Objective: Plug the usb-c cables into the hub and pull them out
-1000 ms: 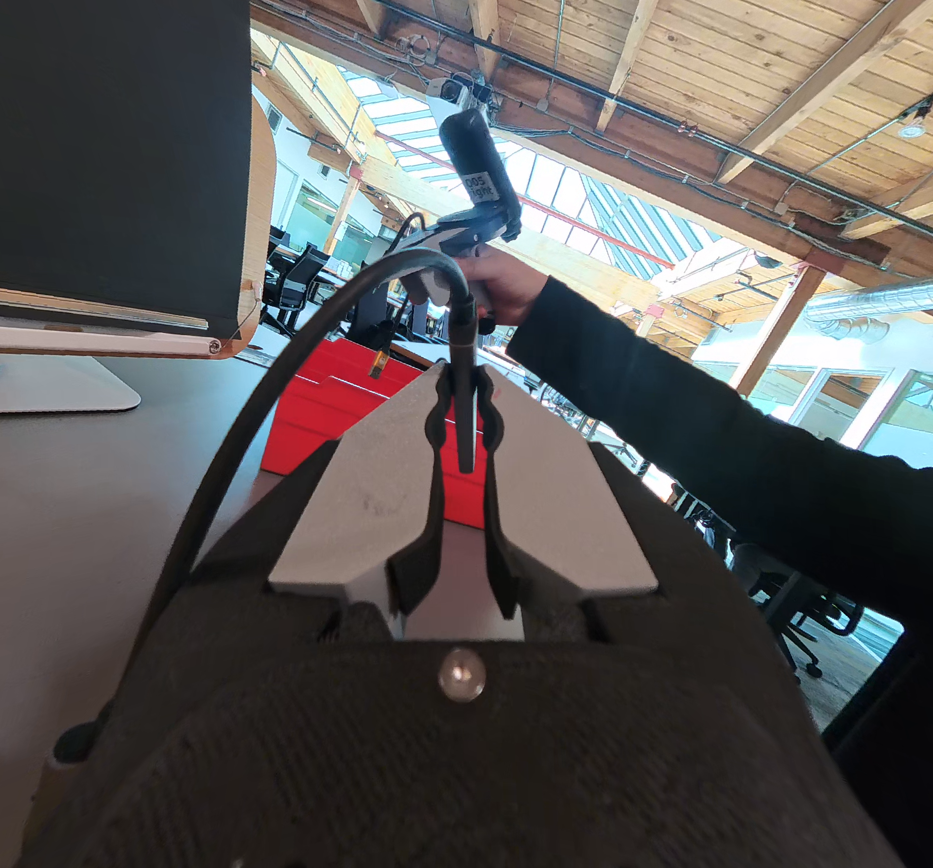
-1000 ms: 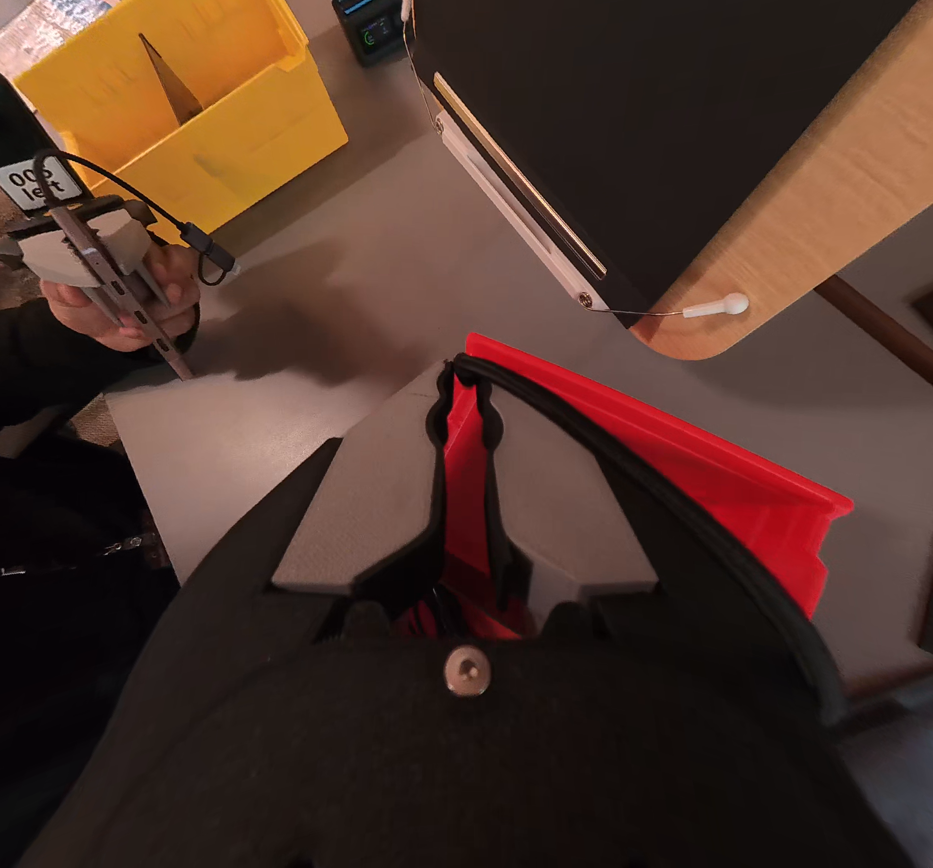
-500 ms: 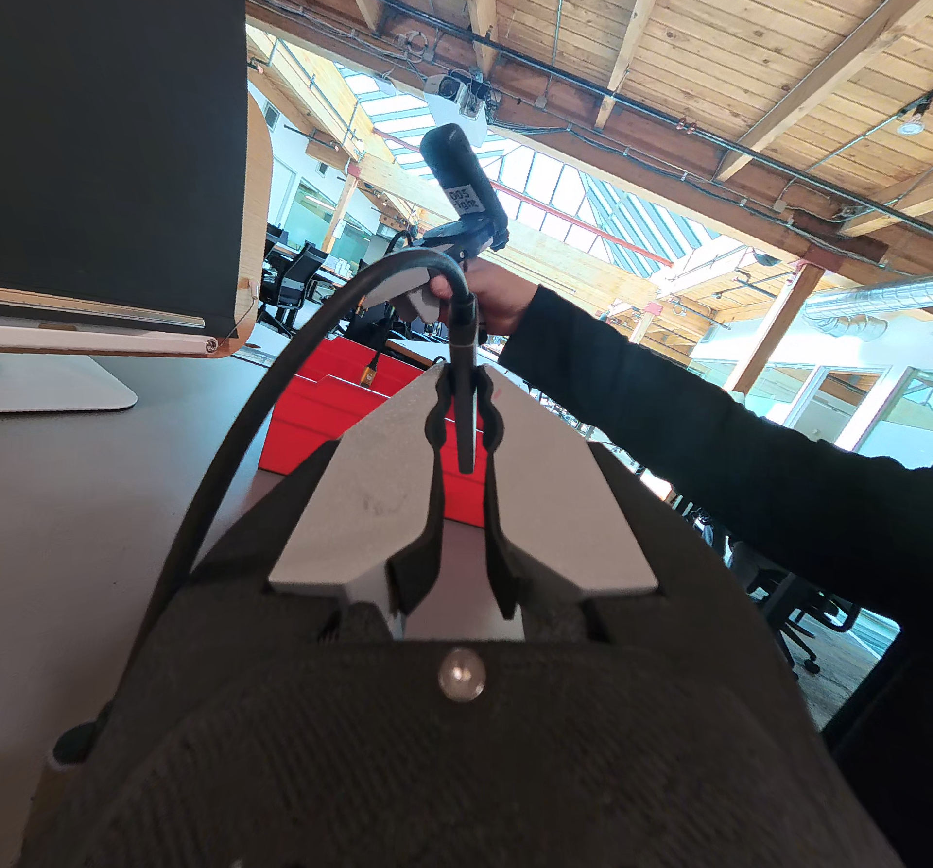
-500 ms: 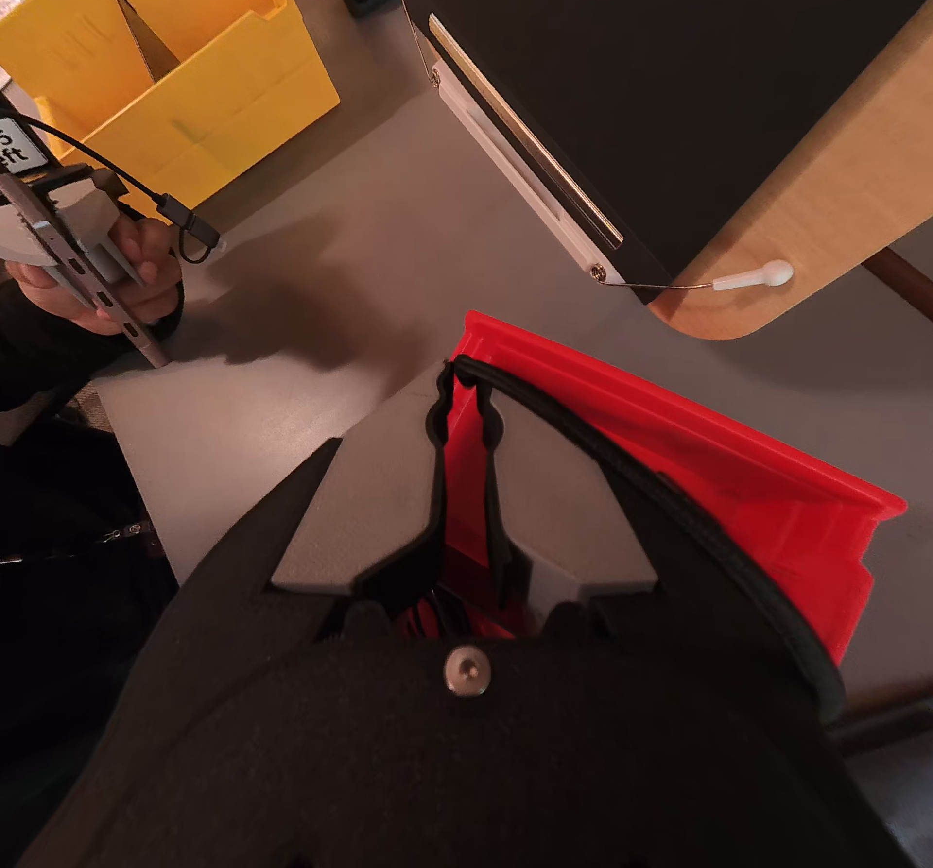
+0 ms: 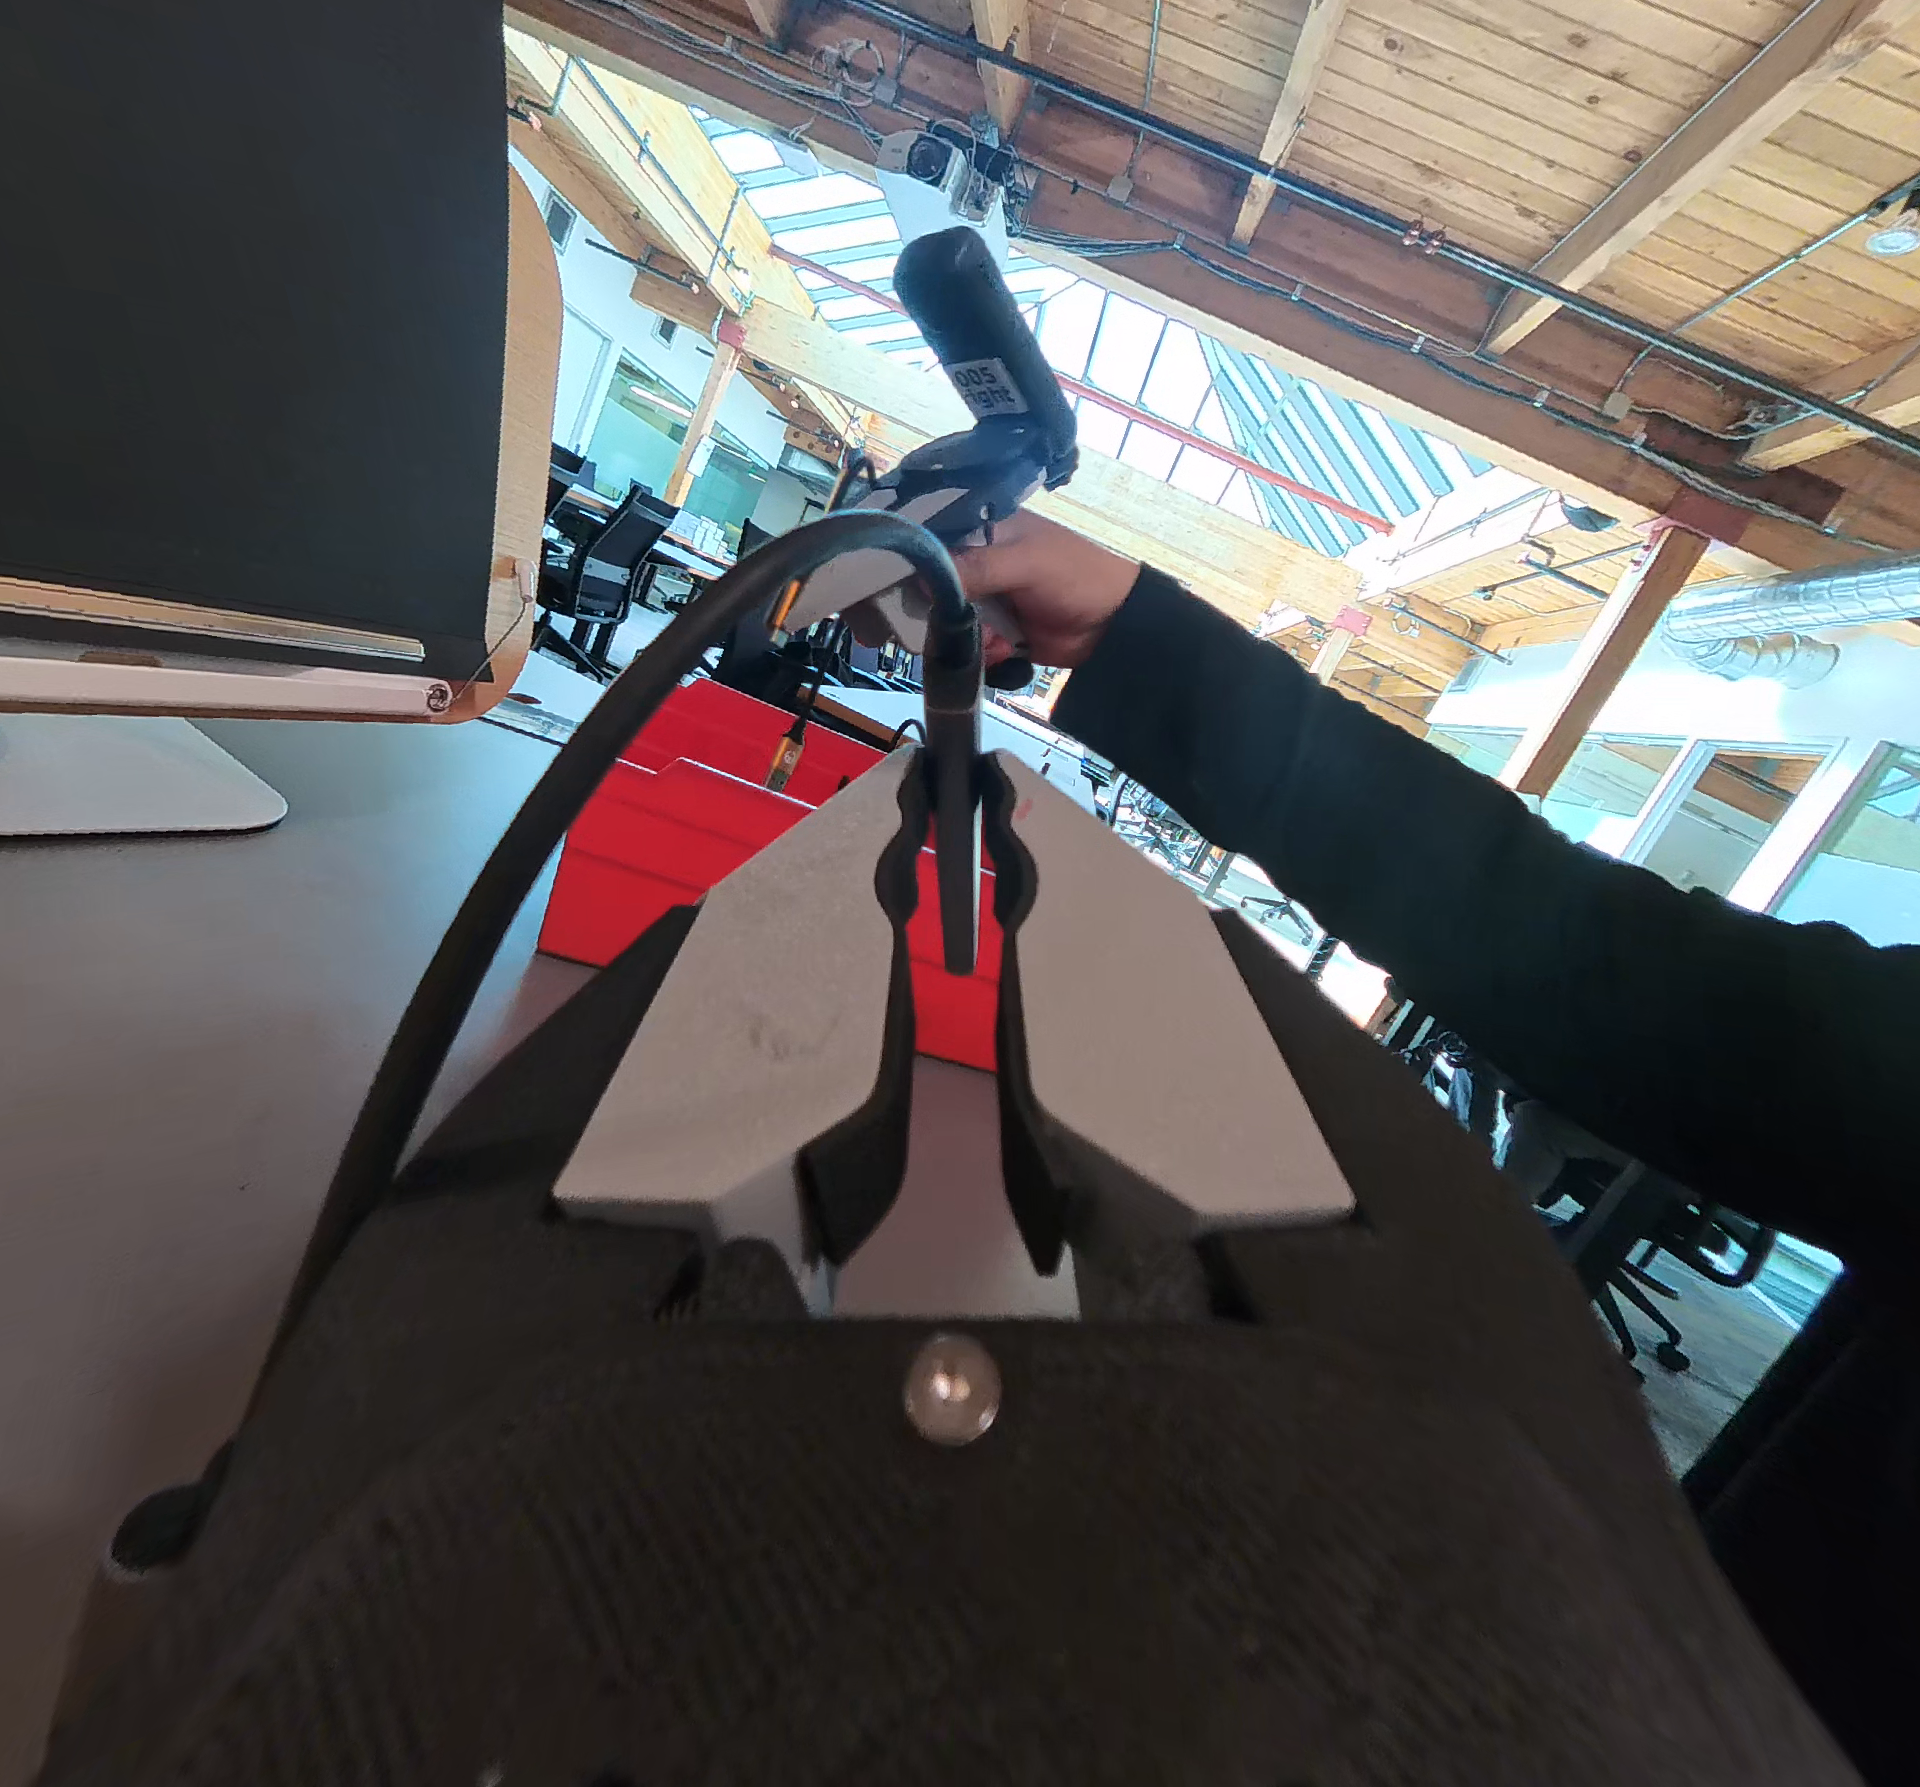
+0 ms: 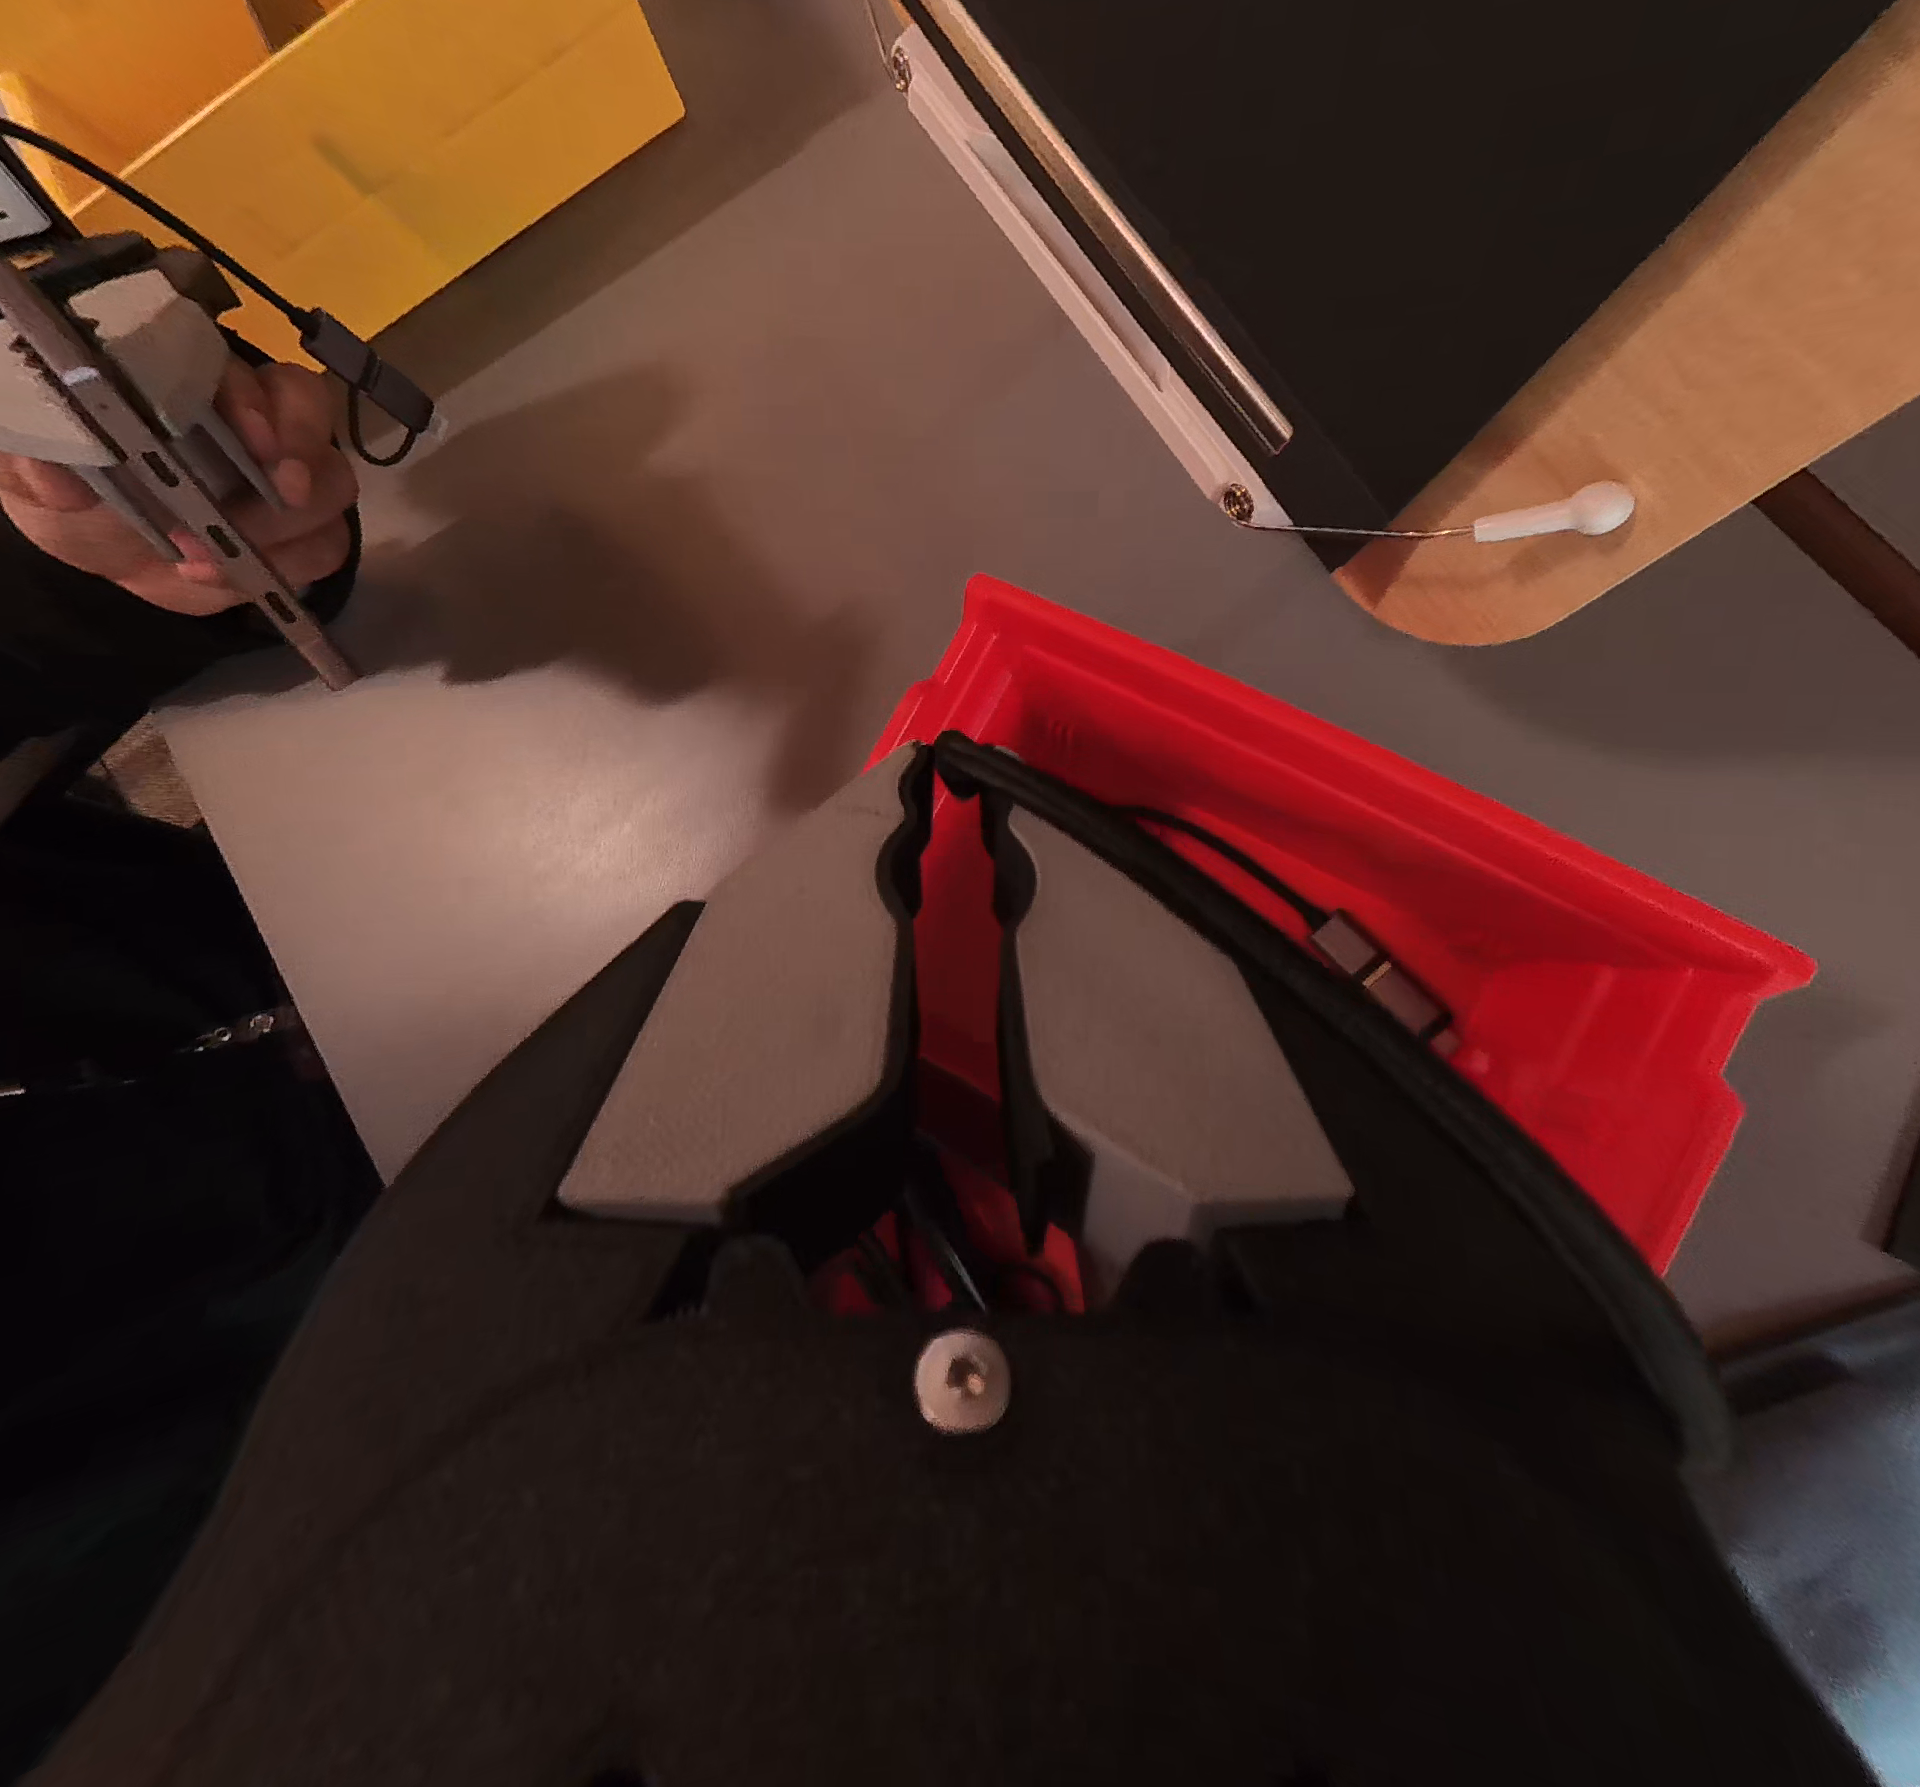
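Left gripper [image 5: 954,792]: tilted upward, jaws clenched on the slim grey metal hub [image 5: 954,864], near the bench's front edge.
Right gripper [image 6: 951,781]: angled down over the red plastic bin [image 6: 1558,958], jaws clamping a black cable [image 6: 1299,948].

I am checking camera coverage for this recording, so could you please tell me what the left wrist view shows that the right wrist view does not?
Only the left wrist view shows the wooden ceiling, the office chairs and the orange-tipped cable hanging under the right gripper.

Only the right wrist view shows the yellow bin, the hub's ports and a cable plug in the red bin.

Both show the grey table, the red bin, the dark monitor and both grippers; the left gripper is shut on the hub.
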Available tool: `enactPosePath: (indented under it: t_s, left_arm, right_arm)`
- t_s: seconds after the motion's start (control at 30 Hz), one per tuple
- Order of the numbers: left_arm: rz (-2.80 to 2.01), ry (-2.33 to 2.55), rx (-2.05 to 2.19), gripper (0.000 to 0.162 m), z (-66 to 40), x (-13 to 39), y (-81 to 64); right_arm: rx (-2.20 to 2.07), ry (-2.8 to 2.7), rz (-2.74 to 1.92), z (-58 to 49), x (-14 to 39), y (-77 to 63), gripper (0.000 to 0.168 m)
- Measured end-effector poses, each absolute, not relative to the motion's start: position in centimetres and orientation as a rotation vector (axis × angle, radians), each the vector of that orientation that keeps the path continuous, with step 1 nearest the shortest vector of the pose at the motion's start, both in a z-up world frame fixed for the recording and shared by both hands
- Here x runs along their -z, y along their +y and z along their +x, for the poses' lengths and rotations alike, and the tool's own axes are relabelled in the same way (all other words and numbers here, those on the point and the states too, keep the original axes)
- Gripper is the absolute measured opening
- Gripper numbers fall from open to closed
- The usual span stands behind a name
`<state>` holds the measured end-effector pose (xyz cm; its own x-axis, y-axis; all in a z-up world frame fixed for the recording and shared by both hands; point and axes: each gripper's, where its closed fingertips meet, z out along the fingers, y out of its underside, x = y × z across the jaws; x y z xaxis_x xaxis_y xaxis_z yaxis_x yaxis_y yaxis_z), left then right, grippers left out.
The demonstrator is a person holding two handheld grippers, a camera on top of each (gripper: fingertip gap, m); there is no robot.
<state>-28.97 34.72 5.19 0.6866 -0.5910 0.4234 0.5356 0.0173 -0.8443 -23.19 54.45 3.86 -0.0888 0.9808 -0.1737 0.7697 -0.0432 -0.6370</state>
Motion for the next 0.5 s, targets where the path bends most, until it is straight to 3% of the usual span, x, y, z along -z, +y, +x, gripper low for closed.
enactPosePath:
  t_s: [0.5]
  left_arm:
    - [-1.327, 0.054, 0.894, 0.007, -28.5, -4.2, 35.3]
  right_arm:
    - [-0.750, -2.121, -1.969, -14.7, -4.7, 50.0, 0.005]
